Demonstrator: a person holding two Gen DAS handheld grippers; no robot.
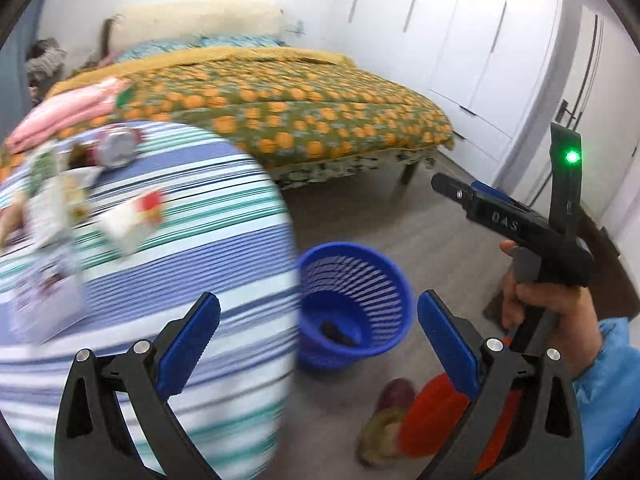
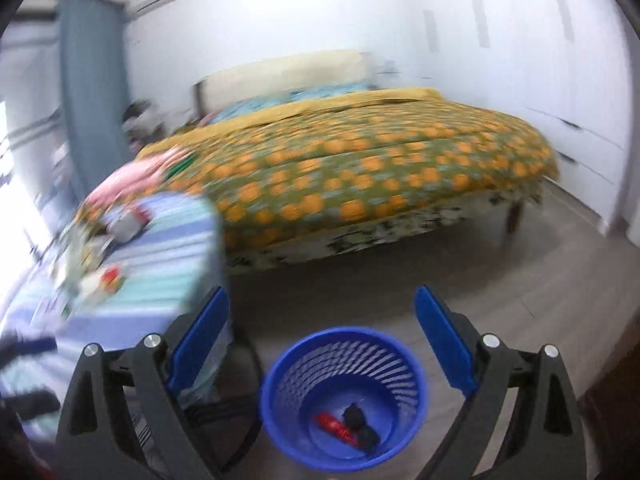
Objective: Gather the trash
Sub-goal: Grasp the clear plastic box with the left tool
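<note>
Left gripper: your left gripper (image 1: 318, 316) has its blue pads spread wide with nothing between them; it sits above the edge of the striped table and the floor
Right gripper: your right gripper (image 2: 322, 312) is spread wide too, empty, right above the bin; from the left camera you see it from the side (image 1: 444, 184), held by your right hand (image 1: 548, 308) in a blue sleeve (image 1: 608, 380)
Bin: the blue bin (image 2: 276, 380) stands upright on the floor just beside the table; a red piece (image 2: 334, 426) and a dark piece (image 2: 356, 420) lie on its bottom, touching
Table: the striped cloth (image 1: 224, 264) carries the rest of the trash; a can (image 1: 118, 146) lies near the far edge; a white and red wrapper (image 1: 132, 220) sits nearer you; more papers (image 1: 48, 216) on the left are too blurred to tell apart
Floor: a red and yellowish thing (image 1: 400, 420) lies near the bin, partly hidden by your left gripper
Behind: a bed (image 2: 380, 160) with an orange-patterned cover; white cupboards (image 1: 472, 40) along the wall
</note>
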